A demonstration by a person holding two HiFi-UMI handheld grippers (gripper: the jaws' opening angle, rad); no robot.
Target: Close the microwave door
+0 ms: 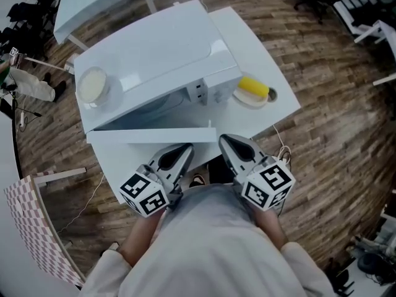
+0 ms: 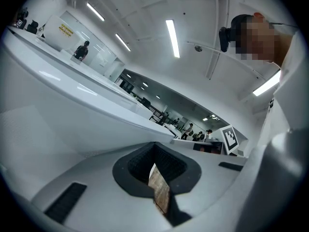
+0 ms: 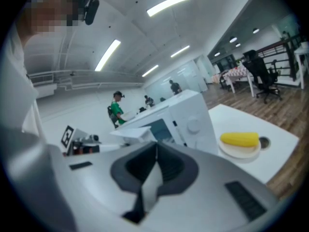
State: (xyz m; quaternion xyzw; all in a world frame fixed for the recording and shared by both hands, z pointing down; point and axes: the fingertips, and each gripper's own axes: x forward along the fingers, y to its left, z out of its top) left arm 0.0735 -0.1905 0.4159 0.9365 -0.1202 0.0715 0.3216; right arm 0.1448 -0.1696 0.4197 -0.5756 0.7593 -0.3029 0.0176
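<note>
A white microwave (image 1: 154,60) stands on a white table (image 1: 272,98) with its door (image 1: 151,135) swung partly open toward me, hinged at the left. My left gripper (image 1: 185,148) is shut and empty, its tip just in front of the door's outer face near the free edge. My right gripper (image 1: 224,140) is also shut and empty, beside the door's free end. In the left gripper view the door (image 2: 72,110) fills the upper left above the shut gripper (image 2: 155,166). The right gripper view shows the microwave (image 3: 188,122) and open door (image 3: 130,132) beyond the shut gripper (image 3: 155,163).
A yellow corn cob (image 1: 253,86) lies on a small plate right of the microwave, also as the cob (image 3: 240,139). A round white bowl (image 1: 93,85) sits on the microwave's top. Wooden floor surrounds the table, with a checked frame (image 1: 37,228) at the left.
</note>
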